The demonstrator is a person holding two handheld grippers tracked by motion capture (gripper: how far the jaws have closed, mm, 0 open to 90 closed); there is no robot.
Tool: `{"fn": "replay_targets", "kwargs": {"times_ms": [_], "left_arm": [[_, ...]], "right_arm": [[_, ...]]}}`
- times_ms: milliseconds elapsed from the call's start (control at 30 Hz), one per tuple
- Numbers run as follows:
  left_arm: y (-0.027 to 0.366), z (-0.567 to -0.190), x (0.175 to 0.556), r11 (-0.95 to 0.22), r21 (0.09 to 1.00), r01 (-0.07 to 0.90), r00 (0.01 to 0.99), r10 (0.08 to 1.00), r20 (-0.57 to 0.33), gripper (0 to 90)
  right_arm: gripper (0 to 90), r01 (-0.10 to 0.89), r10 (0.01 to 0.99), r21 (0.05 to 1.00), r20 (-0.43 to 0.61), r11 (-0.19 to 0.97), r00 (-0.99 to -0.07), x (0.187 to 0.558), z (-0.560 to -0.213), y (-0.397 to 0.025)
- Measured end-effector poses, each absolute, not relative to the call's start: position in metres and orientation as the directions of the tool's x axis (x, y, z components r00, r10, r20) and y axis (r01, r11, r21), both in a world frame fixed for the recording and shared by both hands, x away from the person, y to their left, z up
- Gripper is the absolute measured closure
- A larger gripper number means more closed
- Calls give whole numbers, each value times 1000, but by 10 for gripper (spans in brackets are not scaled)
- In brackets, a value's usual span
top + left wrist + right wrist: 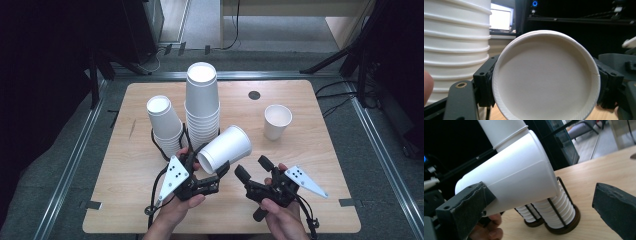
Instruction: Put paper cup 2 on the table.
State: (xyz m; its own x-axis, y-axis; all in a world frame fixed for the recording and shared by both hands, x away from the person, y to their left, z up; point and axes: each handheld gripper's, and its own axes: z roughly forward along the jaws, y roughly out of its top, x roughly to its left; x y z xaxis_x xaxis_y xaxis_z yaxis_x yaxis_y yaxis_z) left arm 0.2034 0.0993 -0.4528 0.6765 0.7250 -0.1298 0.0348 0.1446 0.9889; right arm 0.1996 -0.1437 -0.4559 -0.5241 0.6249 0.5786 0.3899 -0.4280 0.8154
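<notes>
A white paper cup [224, 148] lies on its side in the air above the table's front middle, its mouth pointing away to the right. My left gripper [210, 167] is shut on it near the base. In the left gripper view the cup's recessed bottom [544, 77] faces the camera between the two black jaws. My right gripper [254, 168] stands open just right of the cup, nothing between its jaws. From the right gripper view the cup [514, 175] hangs ahead, and the right gripper [539, 207] is spread wide.
Two stacks of upside-down cups stand in black wire holders: a tall stack [202, 102] and a shorter stack [165, 122] to its left. One upright cup [277, 121] stands at the right. A black disc [254, 95] lies at the back of the wooden table [310, 165].
</notes>
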Motion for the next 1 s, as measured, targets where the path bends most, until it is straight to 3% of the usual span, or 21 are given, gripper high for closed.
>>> {"fn": "replay_targets", "kwargs": {"times_ms": [367,633,1000], "left_arm": [[86,-459,207,134,989,55,673,727,-136,223],[76,-466,205,143,988,56,677,722,-143,223],[59,-472,197,131,990,50,703,699,-128,223]], "right_arm": [[0,522,512,661,750,-540,-420,196,-456,-142],[0,616,378,474,879,-629,-291,202,-460,-146],[0,645,276,297,951,-704,-137,208,-462,-153]]}}
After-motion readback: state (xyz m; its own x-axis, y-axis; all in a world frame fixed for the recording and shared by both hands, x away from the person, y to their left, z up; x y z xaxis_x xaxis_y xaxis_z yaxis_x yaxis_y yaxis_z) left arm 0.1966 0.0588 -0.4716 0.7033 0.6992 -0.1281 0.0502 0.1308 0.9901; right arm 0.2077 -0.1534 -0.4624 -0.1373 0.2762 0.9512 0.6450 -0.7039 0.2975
